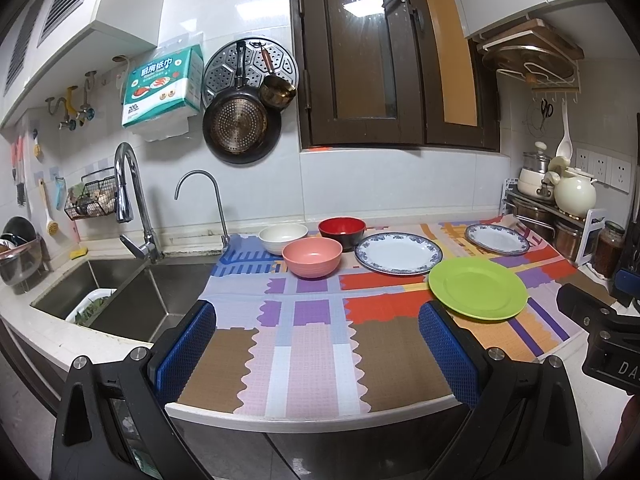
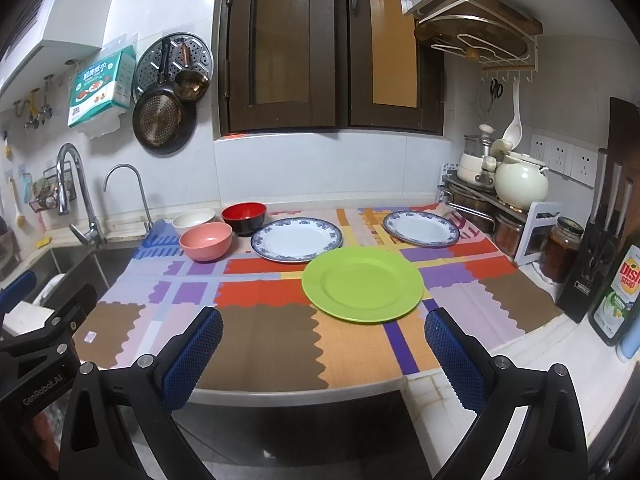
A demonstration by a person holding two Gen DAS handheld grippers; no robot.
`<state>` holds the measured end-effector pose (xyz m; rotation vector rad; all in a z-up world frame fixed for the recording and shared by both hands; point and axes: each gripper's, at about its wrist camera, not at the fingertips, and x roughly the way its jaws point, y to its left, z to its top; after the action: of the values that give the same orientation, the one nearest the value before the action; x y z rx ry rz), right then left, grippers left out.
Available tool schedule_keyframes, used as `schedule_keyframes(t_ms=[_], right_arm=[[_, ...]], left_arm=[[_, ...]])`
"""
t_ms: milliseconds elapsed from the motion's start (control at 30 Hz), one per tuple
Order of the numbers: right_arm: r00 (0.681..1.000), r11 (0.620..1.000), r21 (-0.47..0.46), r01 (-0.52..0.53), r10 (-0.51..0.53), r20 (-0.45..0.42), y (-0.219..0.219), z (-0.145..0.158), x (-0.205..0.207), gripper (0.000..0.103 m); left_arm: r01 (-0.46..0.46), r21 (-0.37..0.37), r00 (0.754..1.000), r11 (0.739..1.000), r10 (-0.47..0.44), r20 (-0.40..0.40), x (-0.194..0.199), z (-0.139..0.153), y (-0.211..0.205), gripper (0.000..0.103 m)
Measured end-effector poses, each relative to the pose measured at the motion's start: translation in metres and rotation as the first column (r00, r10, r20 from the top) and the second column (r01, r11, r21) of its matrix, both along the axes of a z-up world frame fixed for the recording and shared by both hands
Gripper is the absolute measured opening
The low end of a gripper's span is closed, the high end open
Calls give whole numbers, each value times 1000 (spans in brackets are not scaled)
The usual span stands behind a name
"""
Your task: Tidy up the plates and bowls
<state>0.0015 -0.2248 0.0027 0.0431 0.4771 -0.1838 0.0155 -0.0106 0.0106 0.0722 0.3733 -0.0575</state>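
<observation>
Both the left gripper (image 1: 316, 332) and right gripper (image 2: 324, 340) hover wide apart and empty at the counter's edge, three bowls (image 1: 312, 257) and three plates (image 2: 362, 284) ahead unstacked, sorting seemingly not begun.

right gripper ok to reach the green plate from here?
Probably yes. The right gripper is open and empty, and the green plate lies just ahead of its fingers with only bare mat between.

Left wrist: desk edge, faces wall, sink-side | Right wrist: same, set rightward | Shared: patterned mat (image 1: 304, 320), window (image 2: 332, 48)
</observation>
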Motion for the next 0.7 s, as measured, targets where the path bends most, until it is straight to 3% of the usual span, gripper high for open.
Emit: schedule_keyframes(t_ms=[367, 700], right_arm=[[999, 998, 41, 40, -39, -26, 6, -12, 12, 102], [993, 993, 68, 101, -97, -67, -8, -20, 40, 102]], left_arm=[[68, 36, 997, 997, -67, -44, 20, -12, 7, 103], [142, 20, 986, 990, -139, -93, 67, -11, -14, 103]])
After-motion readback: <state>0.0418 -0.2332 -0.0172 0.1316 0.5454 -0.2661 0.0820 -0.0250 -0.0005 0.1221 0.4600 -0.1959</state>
